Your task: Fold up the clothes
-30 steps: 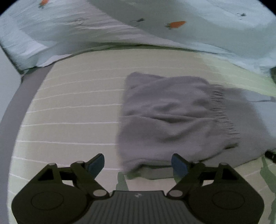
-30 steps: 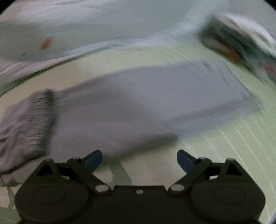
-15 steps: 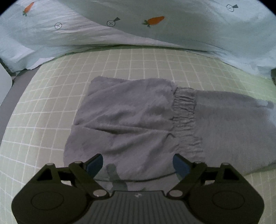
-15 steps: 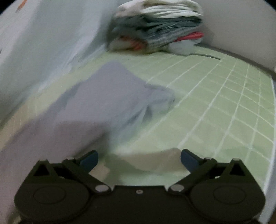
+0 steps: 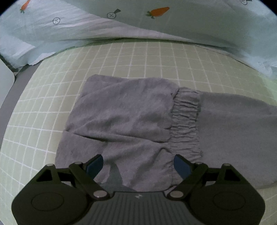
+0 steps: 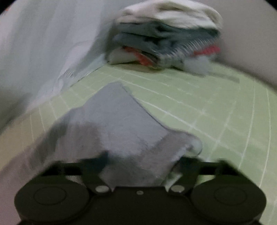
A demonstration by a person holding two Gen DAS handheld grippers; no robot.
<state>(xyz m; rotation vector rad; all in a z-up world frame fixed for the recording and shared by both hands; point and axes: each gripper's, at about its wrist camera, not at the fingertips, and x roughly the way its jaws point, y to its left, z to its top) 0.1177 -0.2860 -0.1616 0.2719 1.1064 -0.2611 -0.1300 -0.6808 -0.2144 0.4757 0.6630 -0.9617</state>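
Your right gripper (image 6: 140,166) swung to the grey fleece trousers' (image 6: 117,131) 6 o'clock hem, jaws closing around it; left gripper (image 5: 137,166) stayed apart. Next fold begun.

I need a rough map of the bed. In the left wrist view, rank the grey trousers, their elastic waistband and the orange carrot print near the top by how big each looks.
1. Grey trousers, largest.
2. Elastic waistband, a narrow gathered strip across them.
3. Orange carrot print, smallest; it lies farther from the camera, on the blue quilt, so its true size is uncertain.
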